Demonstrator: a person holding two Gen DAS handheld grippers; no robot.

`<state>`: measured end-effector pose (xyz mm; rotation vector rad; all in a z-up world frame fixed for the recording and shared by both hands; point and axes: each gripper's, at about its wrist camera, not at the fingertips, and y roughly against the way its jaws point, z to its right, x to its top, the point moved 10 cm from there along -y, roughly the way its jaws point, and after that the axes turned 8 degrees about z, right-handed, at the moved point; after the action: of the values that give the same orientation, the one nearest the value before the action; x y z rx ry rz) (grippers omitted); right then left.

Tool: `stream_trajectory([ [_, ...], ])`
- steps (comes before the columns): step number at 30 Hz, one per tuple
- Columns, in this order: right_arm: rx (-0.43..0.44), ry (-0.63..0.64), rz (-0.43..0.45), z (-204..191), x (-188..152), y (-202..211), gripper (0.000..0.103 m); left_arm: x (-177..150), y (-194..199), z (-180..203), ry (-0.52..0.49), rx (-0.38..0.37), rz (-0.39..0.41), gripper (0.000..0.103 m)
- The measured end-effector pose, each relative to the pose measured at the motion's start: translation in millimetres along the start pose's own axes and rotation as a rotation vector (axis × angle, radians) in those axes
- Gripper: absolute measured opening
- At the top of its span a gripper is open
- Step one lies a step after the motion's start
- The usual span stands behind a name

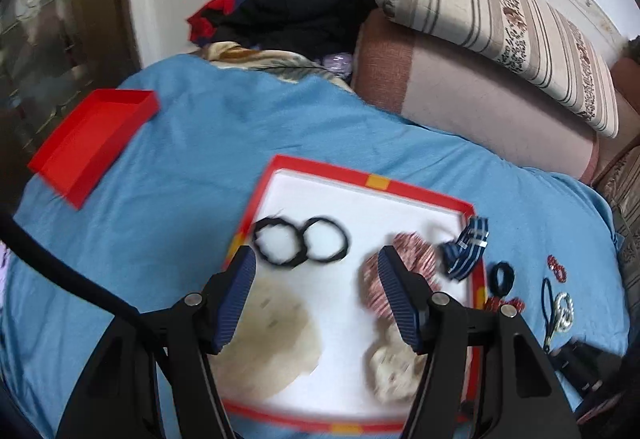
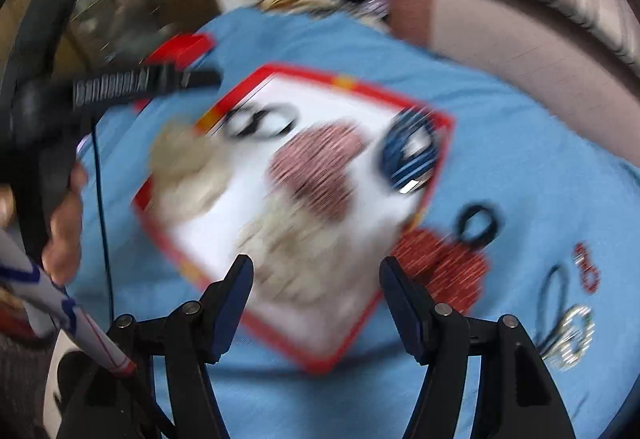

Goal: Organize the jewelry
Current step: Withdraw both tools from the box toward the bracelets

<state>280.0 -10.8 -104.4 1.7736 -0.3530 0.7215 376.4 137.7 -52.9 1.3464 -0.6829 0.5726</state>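
Note:
A white tray with a red rim (image 1: 372, 181) lies on the blue sheet. In it are two black hair ties (image 1: 276, 243), a red-and-white striped scrunchie (image 1: 416, 255), two beige scrunchies (image 1: 276, 335) and a blue striped scrunchie (image 1: 466, 247) at the right rim. My left gripper (image 1: 316, 255) hangs open above the tray, holding nothing. In the blurred right wrist view my right gripper (image 2: 316, 267) is open and empty over the tray's near corner (image 2: 320, 363). The blue striped scrunchie (image 2: 412, 155) lies in the tray's far right corner.
On the sheet right of the tray lie a small black tie (image 1: 502, 277), a red scrunchie (image 2: 444, 263), a red beaded piece (image 1: 557, 268) and a silver ornament (image 1: 562, 313). A red box lid (image 1: 92, 143) sits far left. Cushions (image 1: 480, 71) and clothes (image 1: 288, 19) line the back.

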Motion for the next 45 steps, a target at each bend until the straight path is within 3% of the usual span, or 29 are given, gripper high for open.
stream_trajectory([
  [3,0.049,0.045,-0.044,-28.9,-22.1,-15.2,0.059,-10.9,23.3,-18.1,0.006,0.033,0.011,0.063],
  [9,0.152,0.091,-0.080,-81.6,-23.6,-53.5,0.058,-21.2,61.7,-44.7,0.012,0.082,0.039,0.063],
  [14,0.158,0.103,-0.161,-96.4,-23.3,-89.9,0.050,-30.1,87.1,-59.8,0.011,0.134,0.051,0.063],
  [25,0.277,0.091,-0.262,-98.8,-47.7,-69.9,0.051,-34.4,106.2,-55.9,-0.022,0.185,0.080,0.063],
  [30,0.218,0.144,-0.214,-99.1,-48.7,-61.9,0.051,-34.2,113.3,-44.9,-0.052,0.204,0.093,0.063],
  [38,0.218,0.107,-0.051,-78.1,-41.5,2.9,0.052,-32.6,130.3,-17.0,-0.103,0.211,0.126,0.069],
  [42,0.172,0.037,0.001,-41.8,-58.8,38.4,0.057,-38.9,131.5,11.7,-0.136,0.166,0.114,0.069],
  [45,0.099,-0.063,0.034,16.0,-82.9,69.2,0.057,-45.8,128.3,38.0,-0.166,0.120,0.094,0.070],
])
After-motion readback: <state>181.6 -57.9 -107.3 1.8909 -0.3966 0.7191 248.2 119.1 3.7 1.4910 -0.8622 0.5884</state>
